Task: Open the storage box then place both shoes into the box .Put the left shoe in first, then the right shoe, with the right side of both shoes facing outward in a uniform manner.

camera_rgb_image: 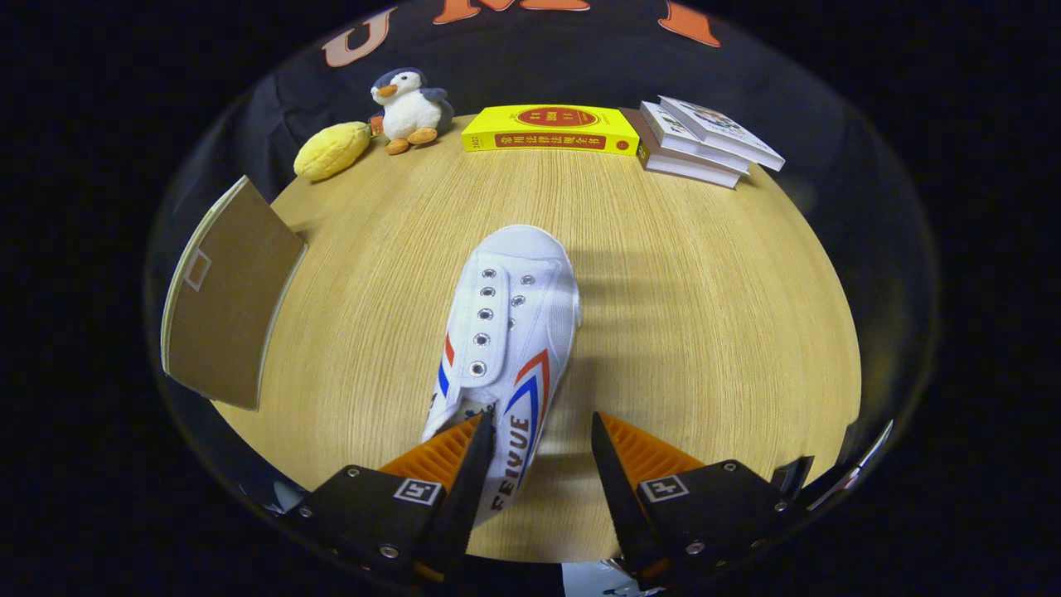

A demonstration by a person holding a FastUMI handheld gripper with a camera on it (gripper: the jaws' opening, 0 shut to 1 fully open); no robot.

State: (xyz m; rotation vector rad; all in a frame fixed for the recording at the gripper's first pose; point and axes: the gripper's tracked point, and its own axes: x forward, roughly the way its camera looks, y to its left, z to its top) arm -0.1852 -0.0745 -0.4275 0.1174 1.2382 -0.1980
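The tool (543,444) stood open around the heel of the white shoe (507,332) lying on the bench (704,315), so an off-centre pinch on one side wall risked twisting the shoe as it lifted.

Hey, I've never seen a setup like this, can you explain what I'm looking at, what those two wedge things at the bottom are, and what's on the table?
This is the view from a camera that rides on a hand-held gripper, a two-finger tool that a person carries; no robot arm is involved. The two wedges are its fingers, seen from behind. They stand apart, open, around the heel end of a white shoe lying on a wooden table; one finger is at the shoe's side, the other clear of it, so nothing is gripped. At the far edge sit a yellow plush, a toy penguin, a yellow book and a stack of books. A brown flat board, perhaps a box part, stands at the side.
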